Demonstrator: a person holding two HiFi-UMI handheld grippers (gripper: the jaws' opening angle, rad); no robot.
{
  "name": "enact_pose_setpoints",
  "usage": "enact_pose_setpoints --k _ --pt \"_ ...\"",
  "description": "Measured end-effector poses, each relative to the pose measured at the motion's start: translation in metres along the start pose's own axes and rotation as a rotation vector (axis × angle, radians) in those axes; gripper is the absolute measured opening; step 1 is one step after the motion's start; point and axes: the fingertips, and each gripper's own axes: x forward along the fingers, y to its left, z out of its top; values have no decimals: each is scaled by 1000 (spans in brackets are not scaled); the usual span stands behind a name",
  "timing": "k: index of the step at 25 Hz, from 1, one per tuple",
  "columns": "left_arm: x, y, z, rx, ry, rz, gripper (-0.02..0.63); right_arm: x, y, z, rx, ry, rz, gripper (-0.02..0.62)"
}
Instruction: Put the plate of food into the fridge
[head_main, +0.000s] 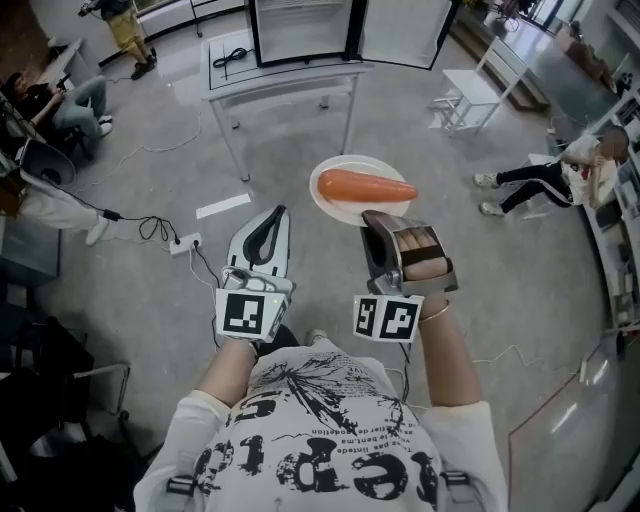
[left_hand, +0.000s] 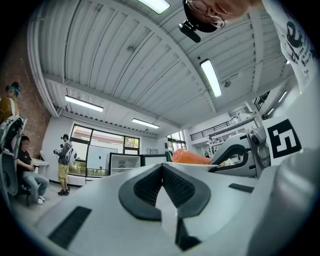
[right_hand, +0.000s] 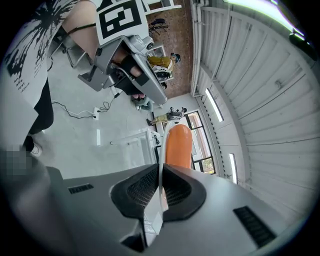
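Right claw pinches round white plate; smooth orange carrot.

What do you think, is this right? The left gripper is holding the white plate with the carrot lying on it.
Not quite: it is the right gripper that holds the white plate with the carrot lying on it. The right gripper view shows the plate's rim pinched between its jaws. The left gripper is shut on nothing.

The plate looks smooth and shiny, the orange food on the plate looks smooth, and the floor below the plate is glossy.
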Motion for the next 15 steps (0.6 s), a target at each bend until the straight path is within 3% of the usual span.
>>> enact_pose_setpoints --k 5,15 --pt "36 5 -5 63 -10 -11 7 31 -7 -20 23 10 11 15" --pt "141 59 -34 14 -14 -75 6 131 -33 -42 11 73 14 15"
